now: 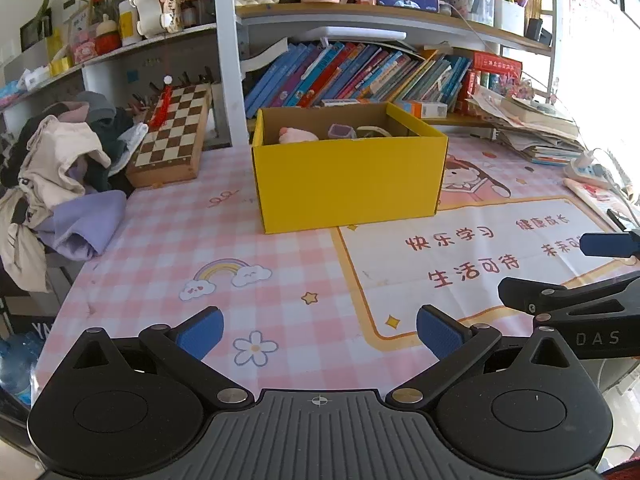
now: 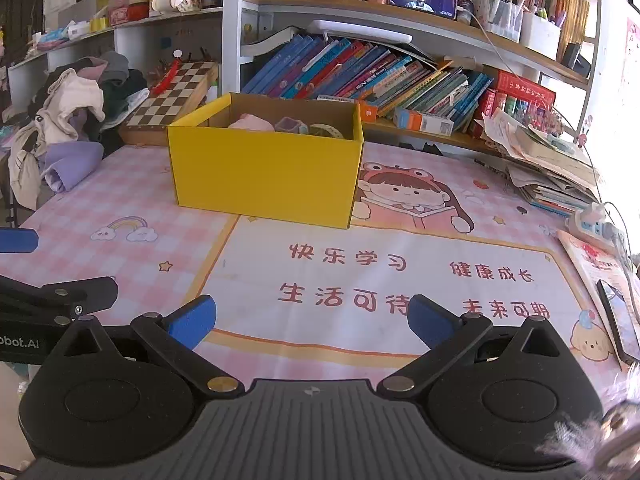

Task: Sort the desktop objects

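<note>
A yellow cardboard box (image 1: 348, 184) (image 2: 264, 176) stands on the pink checked desk mat (image 1: 180, 248) (image 2: 120, 196). Inside it lie a pink soft item (image 1: 298, 135) (image 2: 251, 122), a small purple item (image 1: 341, 132) (image 2: 290, 125) and a pale band-like item (image 1: 374, 131) (image 2: 326, 131). My left gripper (image 1: 319, 334) is open over the mat, well short of the box, with nothing between its blue pads. My right gripper (image 2: 310, 318) is open too, empty, over the white printed panel. Each gripper shows at the edge of the other's view.
A pile of clothes (image 1: 60, 184) (image 2: 68, 128) and a chessboard (image 1: 172, 132) (image 2: 172, 96) lie at the left. Leaning books (image 1: 352, 76) fill the shelf behind the box. Stacked papers (image 2: 552, 164), a power strip (image 2: 596, 224) and a phone (image 2: 618, 320) crowd the right edge.
</note>
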`<action>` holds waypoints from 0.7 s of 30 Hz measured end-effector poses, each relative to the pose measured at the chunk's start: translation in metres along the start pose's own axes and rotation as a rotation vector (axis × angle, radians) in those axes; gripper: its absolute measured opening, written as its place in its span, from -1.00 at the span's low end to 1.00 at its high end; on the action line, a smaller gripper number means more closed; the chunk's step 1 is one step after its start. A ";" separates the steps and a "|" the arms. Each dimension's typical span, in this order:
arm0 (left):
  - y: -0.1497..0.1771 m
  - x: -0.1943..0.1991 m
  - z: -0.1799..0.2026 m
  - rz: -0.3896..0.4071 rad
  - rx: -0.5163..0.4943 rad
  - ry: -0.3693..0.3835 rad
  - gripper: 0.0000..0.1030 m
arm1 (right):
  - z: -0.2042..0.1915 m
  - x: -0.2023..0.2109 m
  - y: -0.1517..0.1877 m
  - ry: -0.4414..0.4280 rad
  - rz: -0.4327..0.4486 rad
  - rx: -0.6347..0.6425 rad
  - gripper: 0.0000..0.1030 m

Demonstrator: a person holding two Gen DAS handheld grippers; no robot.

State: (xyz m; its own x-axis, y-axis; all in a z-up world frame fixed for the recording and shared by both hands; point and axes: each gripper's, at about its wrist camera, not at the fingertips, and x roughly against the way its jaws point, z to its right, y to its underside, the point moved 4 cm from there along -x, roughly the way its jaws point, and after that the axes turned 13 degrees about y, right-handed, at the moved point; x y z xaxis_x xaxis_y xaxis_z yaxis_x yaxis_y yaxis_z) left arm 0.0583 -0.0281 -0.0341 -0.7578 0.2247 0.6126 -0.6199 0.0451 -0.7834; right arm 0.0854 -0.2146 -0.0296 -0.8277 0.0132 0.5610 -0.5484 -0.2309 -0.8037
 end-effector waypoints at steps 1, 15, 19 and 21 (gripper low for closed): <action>0.000 0.000 0.000 -0.001 0.000 0.002 1.00 | 0.000 0.000 0.000 0.001 0.000 0.000 1.00; 0.000 0.001 0.000 0.006 0.003 0.012 1.00 | -0.003 0.002 -0.001 0.005 -0.003 0.001 1.00; 0.000 0.001 0.001 0.006 0.005 0.016 1.00 | -0.004 0.002 -0.001 0.006 -0.003 0.002 1.00; 0.000 0.001 0.000 0.008 0.007 0.015 1.00 | -0.004 0.002 -0.001 0.005 -0.004 0.002 1.00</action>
State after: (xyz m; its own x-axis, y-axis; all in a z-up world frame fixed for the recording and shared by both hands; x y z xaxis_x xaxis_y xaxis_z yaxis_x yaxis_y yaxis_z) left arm 0.0579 -0.0280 -0.0334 -0.7598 0.2397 0.6044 -0.6151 0.0363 -0.7876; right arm 0.0838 -0.2099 -0.0282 -0.8264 0.0189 0.5628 -0.5511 -0.2331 -0.8012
